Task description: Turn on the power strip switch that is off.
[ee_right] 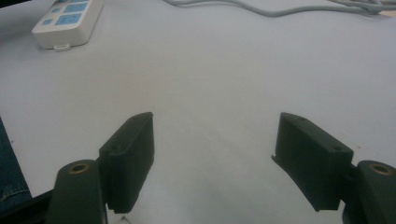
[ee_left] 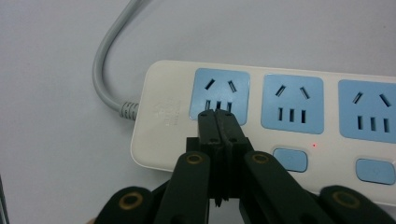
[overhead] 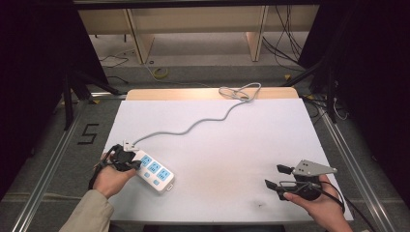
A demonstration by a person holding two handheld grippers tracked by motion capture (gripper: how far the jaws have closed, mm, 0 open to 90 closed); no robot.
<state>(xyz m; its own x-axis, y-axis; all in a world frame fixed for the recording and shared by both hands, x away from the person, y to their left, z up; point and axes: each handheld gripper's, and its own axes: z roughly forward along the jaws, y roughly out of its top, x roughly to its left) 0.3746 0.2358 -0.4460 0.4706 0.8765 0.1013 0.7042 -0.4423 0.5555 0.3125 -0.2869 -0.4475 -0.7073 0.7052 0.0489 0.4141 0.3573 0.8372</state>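
Down at 5 o'clock in the high view, right gripper [overhead: 275,177] held off the white table cover [overhead: 232,145], jaws spread wide, nothing between them. Grey three-cornered plate riding on top, right hand [overhead: 316,203] wrapped around the body, wrist cut off by the bottom edge. From the right gripper view, same story: right gripper [ee_right: 212,158] gaping over bare white surface, both jaw bases cropped at the bottom, a sliver of blue cloth at 8 o'clock too cropped to name.

Over at 8 o'clock, left hand [overhead: 112,179] in a beige sleeve, left gripper [overhead: 137,164] pressed against the near-left end of the white power strip [overhead: 153,171]. Fingers largely hidden behind the black frame. In the left gripper view, left gripper [ee_left: 218,114] clenched tight, jaws flat together with nothing held, tips lying on the lower edge of the first blue socket. Power strip [ee_left: 163,116] running off toward 3 o'clock, third socket cut by the frame edge, two blue buttons below, a tiny red dot between them. Embossed marking beside the first socket too faint to read.

Farther out, grey cord [overhead: 193,126] snaking from the strip's end toward 12 o'clock, ending in a loose loop at the table's far edge; plug lost in the tangle. Beyond, floor cables and wooden legs, dim and hard to sort.
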